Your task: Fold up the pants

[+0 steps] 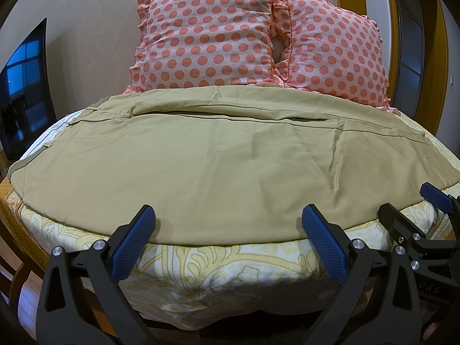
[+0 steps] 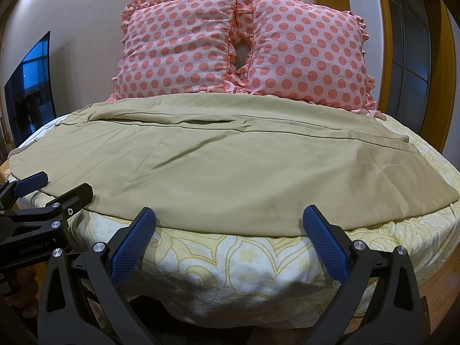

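While flat, pants (image 1: 218, 161) before spread claws (image 1: 227, 224).

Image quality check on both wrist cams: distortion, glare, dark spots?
Left wrist: heavy fisheye bowing of the bed, black vignette corners, blue reflection on the TV, khaki pants sharp and evenly lit. Right wrist: same barrel warp and vignette, shadow under the mattress edge, polka-dot pillows crisp, no blur.

Left claw (image 1: 228, 215) and right claw (image 2: 230, 215) side by side, both agape.
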